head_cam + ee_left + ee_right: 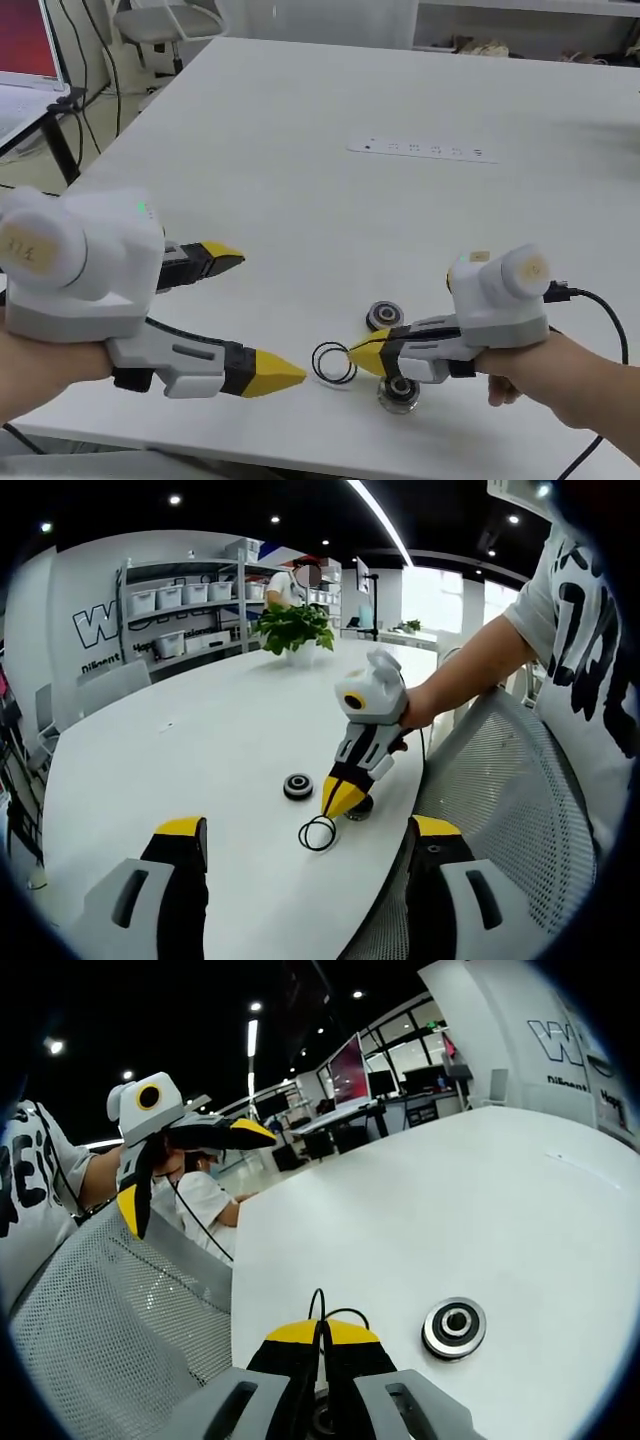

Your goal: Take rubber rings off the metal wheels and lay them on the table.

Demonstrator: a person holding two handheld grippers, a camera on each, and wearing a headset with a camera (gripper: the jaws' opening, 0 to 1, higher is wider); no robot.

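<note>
The fingertips (pixel 295 1335) of the right gripper (pixel 363 355) are pressed together, with thin black strands of the rubber rings (pixel 333 362) running out from between them. The loops lie on the table (pixel 400 220) just ahead of the tips; they overlap, and I cannot tell whether both are pinched. The left gripper (pixel 256 313) hangs above the table edge with its jaws wide apart, holding nothing.

This looks like the laying-down step. To do it well, I judge the tips should sit low enough for the loops to rest flat. The jaws should then part only a little and draw straight back, so the rubber neither springs nor drags along.

1 metal wheel (pixel 398 392) sits right under the right gripper, so the retreat needs height. A 2nd wheel (pixel 384 316) stands near the loops; whether it carries a ring is unclear.
</note>
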